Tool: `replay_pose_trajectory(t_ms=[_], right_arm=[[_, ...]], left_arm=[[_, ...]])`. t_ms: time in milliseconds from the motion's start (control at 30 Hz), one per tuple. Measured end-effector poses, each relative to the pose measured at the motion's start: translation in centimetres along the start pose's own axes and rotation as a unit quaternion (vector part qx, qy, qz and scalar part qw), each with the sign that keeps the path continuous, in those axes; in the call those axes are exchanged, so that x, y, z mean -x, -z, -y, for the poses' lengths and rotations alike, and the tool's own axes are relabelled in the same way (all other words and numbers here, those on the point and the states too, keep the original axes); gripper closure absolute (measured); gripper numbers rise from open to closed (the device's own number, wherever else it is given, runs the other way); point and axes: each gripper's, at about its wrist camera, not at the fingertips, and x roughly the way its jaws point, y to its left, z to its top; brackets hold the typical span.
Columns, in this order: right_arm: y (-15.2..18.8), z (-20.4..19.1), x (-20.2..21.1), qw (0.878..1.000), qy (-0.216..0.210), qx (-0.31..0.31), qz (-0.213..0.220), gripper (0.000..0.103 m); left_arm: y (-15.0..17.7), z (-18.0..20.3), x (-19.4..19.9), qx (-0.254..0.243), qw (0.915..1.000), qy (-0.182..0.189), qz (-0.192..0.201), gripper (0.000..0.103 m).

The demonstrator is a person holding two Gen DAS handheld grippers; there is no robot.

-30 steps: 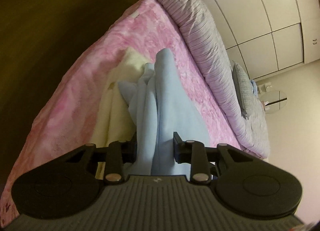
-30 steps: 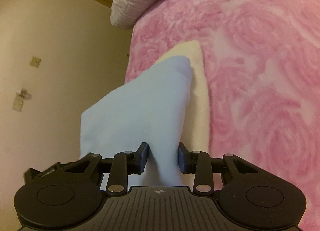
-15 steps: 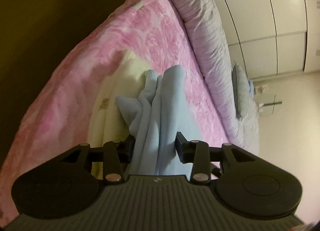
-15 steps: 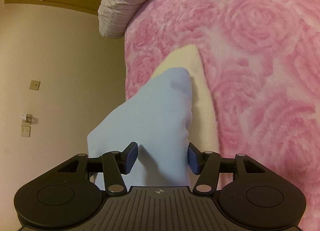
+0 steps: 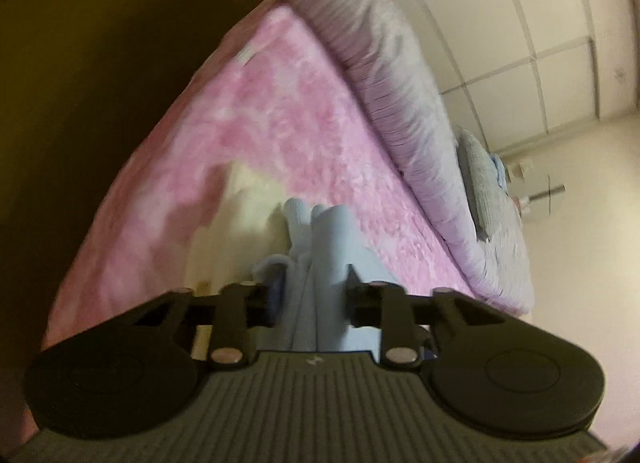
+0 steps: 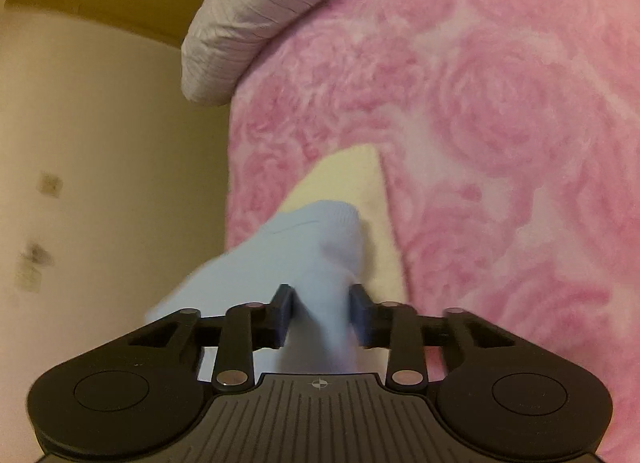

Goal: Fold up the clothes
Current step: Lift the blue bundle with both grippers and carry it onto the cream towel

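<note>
The left hand-held gripper pinches a bunched fold of the light blue garment; its jaws have just been closing on the cloth. The right hand-held gripper likewise has just been closing, and pinches another part of the same garment. The garment hangs from both grips over a cream cloth near the side edge of the bed. The bunched layers could slip unevenly from either grip, leaving a crooked fold. Dragging low could rumple the cream cloth or the pink blanket. Beyond, the striped duvet crowds the far edge.
</note>
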Motion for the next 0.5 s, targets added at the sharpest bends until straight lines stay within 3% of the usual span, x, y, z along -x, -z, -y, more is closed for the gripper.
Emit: replay_pose_trajectory(t_ms=[100, 200, 300, 400, 500], right_arm=[[0.8, -2.1, 0.3, 0.996, 0.005, 0.088, 0.033, 0.078], [1.4, -3.3, -0.3, 0.986, -0.002, 0.155, 0.069, 0.078], [1.4, -2.4, -2.7, 0.988, 0.026, 0.142, 0.053, 0.078], [0.7, -0.8, -3.2, 0.994, 0.008, 0.108, -0.019, 0.06], [-0.2, -1.0, -1.5, 0.994, 0.022, 0.102, -0.007, 0.056]], left_arm=[[0.4, 0.6, 1.2, -0.049, 0.9984, 0.01, 0.027, 0.087], [0.5, -0.2, 1.4, -0.054, 0.997, 0.004, 0.055, 0.087], [0.6, -0.5, -0.4, -0.054, 0.9972, -0.036, 0.037, 0.08], [0.4, -0.2, -0.5, -0.047, 0.9962, -0.056, 0.046, 0.076], [0.8, 0.8, 1.2, -0.048, 0.9907, -0.096, 0.085, 0.076]])
